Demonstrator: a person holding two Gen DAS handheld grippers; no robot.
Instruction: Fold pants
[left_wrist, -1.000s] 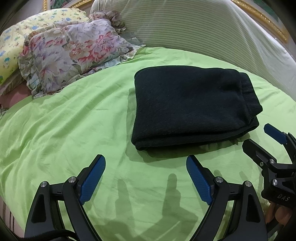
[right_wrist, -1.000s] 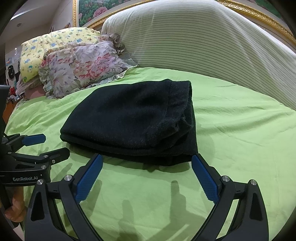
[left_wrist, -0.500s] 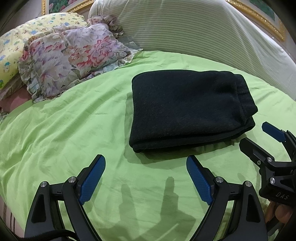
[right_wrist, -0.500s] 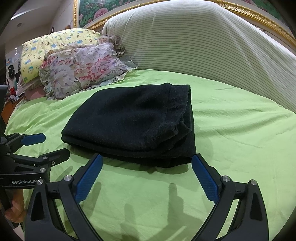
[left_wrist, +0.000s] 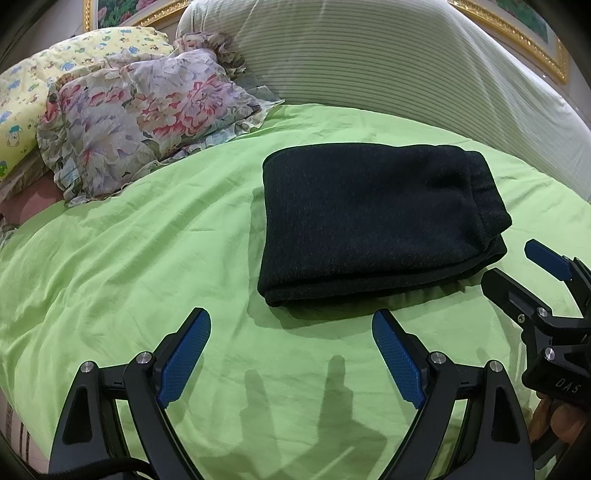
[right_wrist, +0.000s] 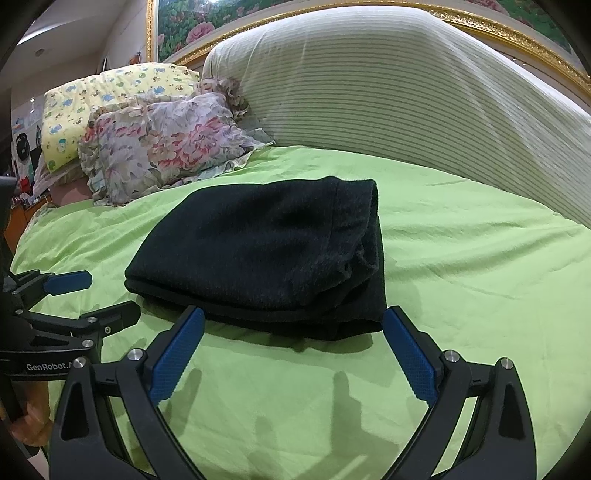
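Note:
The black pants (left_wrist: 373, 221) lie folded into a thick rectangle on the green bedsheet (left_wrist: 147, 258); they also show in the right wrist view (right_wrist: 266, 251). My left gripper (left_wrist: 291, 332) is open and empty, hovering just short of the bundle's near edge. My right gripper (right_wrist: 293, 332) is open and empty, its fingertips close to the bundle's near edge, apart from it. The right gripper also shows at the right edge of the left wrist view (left_wrist: 517, 269), and the left gripper at the left edge of the right wrist view (right_wrist: 99, 295).
A floral pillow (left_wrist: 140, 114) and a yellow patterned pillow (left_wrist: 22, 96) lie at the back left. A large striped cushion (left_wrist: 388, 62) leans against the gold-framed headboard (right_wrist: 498, 29) behind the pants. Green sheet (right_wrist: 480, 251) spreads to the right of the bundle.
Both grippers have drawn back and risen slightly from the folded pants, which now sit a little lower in both views. The pants have not moved. Both grippers stay open.

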